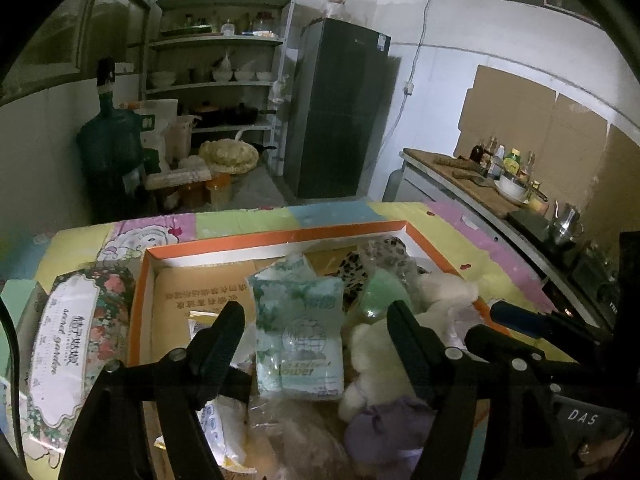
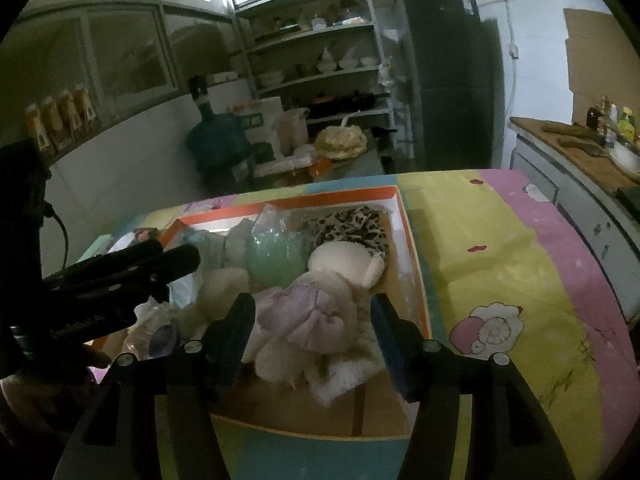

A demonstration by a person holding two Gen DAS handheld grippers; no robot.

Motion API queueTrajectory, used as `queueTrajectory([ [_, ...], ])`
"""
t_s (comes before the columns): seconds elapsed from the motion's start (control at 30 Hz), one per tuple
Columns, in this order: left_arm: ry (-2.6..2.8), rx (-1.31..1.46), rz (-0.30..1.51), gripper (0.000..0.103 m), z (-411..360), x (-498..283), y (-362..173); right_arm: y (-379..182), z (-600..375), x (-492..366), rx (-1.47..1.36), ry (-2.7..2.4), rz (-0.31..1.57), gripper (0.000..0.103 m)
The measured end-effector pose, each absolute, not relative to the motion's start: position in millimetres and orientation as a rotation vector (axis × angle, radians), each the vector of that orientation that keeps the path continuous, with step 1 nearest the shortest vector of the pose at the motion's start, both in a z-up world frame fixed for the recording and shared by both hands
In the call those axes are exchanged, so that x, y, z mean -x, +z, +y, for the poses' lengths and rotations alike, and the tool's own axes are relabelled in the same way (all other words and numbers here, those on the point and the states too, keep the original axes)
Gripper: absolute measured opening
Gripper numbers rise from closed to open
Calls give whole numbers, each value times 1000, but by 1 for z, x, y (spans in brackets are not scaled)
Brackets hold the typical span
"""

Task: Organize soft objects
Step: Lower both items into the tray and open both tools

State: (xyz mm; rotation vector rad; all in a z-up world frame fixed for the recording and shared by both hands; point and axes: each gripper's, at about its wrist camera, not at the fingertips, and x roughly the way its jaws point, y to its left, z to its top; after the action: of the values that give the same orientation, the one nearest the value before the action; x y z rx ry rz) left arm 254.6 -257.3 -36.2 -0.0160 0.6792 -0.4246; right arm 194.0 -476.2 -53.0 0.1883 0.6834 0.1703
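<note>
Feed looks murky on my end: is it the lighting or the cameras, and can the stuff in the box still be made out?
Left wrist view: dim room, fisheye bends the edges, yet print on the tissue pack stays readable. Right wrist view: equally dim, softer focus; the plush toy in the orange-rimmed box is recognisable, but corners fall to black.

Box's (image 1: 138, 300) far-left floor lies bare — soft toys (image 2: 304, 312) crowd its right half.

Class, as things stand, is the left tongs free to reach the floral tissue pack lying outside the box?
Probably yes: the left tongs stand open and empty, and the tissue pack lies uncovered beside the box.
</note>
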Motion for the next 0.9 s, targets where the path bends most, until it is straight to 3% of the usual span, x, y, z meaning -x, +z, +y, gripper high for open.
queueTrajectory([
  [0.37,-390,12,621,73,-239,-235,-20,-38,-469,-176,-194,156,638,63],
  [0.5,-372,14,581,73,-229,-224,-12,-27,-460,-165,-192,159,595,72],
  [0.9,-346,16,515,73,-194,-188,1,-14,-412,-143,-175,187,553,74],
])
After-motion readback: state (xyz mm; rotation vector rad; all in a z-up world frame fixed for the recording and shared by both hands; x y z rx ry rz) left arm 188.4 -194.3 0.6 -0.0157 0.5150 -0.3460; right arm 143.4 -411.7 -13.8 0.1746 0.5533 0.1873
